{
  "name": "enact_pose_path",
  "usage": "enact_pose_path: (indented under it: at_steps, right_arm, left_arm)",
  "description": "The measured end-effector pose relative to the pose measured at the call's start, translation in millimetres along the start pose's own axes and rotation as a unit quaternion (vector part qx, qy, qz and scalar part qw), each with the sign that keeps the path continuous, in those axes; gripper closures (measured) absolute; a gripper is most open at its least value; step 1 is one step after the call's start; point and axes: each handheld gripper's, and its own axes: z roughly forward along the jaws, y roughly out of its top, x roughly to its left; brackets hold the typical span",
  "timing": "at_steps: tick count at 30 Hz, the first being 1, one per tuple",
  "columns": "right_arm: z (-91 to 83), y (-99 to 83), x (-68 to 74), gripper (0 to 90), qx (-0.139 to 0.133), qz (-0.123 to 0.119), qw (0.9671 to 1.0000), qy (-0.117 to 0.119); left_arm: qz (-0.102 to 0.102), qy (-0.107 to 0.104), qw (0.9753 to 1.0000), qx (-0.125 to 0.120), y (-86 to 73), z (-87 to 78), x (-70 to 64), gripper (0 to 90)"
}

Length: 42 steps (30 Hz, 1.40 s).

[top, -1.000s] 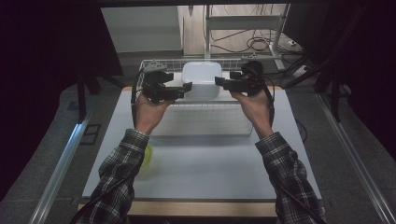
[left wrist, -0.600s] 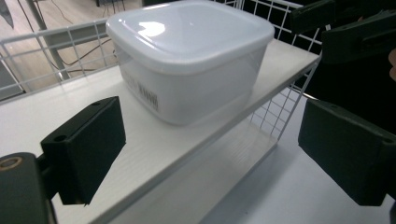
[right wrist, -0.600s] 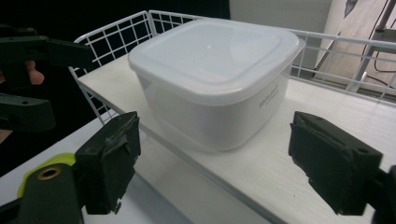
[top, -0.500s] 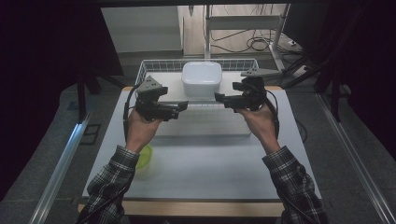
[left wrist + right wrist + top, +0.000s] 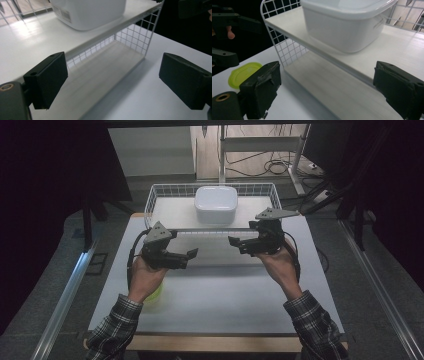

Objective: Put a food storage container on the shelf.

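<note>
I hold both grippers, left gripper and right gripper, jaws wide and empty, short of the white lidded plastic tub on the white wire shelf, which I judge needs regrasping next

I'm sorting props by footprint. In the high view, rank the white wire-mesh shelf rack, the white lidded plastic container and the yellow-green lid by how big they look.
1. White wire-mesh shelf rack, clearly largest.
2. White lidded plastic container on its top shelf.
3. Yellow-green lid, smallest as seen, but the left hand covers most of it, so its full size is unsure.
</note>
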Motion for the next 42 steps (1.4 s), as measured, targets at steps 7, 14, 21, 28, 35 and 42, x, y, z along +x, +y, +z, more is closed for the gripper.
enact_pose_path:
  at_steps: [7,14,21,28,35,42]
  right_arm:
    - [-2.6,-15.0,7.9,5.2,0.01,-0.016,0.9998,0.006]
    - [-5.0,-32.9,10.2,2.8,0.011,-0.018,0.9997,0.01]
    - [-6.8,-55.2,10.8,1.8,0.018,-0.018,0.9995,0.02]
    - [-10.4,-76.2,12.7,2.1,0.019,-0.013,0.9995,0.022]
    - [-11.6,-88.6,12.1,2.0,0.03,-0.008,0.9993,0.02]
    - [-16.2,-106.8,13.8,1.5,0.038,-0.001,0.9992,0.007]
  left_arm:
    - [-0.013,-0.023,0.9997,-0.004,-16.4,-6.5,-1.7,9.8]
    - [-0.011,-0.022,0.9997,0.007,-33.7,-11.0,-7.3,9.4]
    - [-0.01,-0.02,0.9996,0.016,-50.7,-14.1,-12.8,8.4]
    - [-0.018,-0.02,0.9995,0.017,-65.2,-18.0,-16.4,7.8]
    - [-0.025,-0.022,0.9992,0.024,-81.8,-17.4,-21.4,7.4]
    - [-0.031,-0.016,0.9989,0.032,-100.2,-16.9,-24.9,7.4]
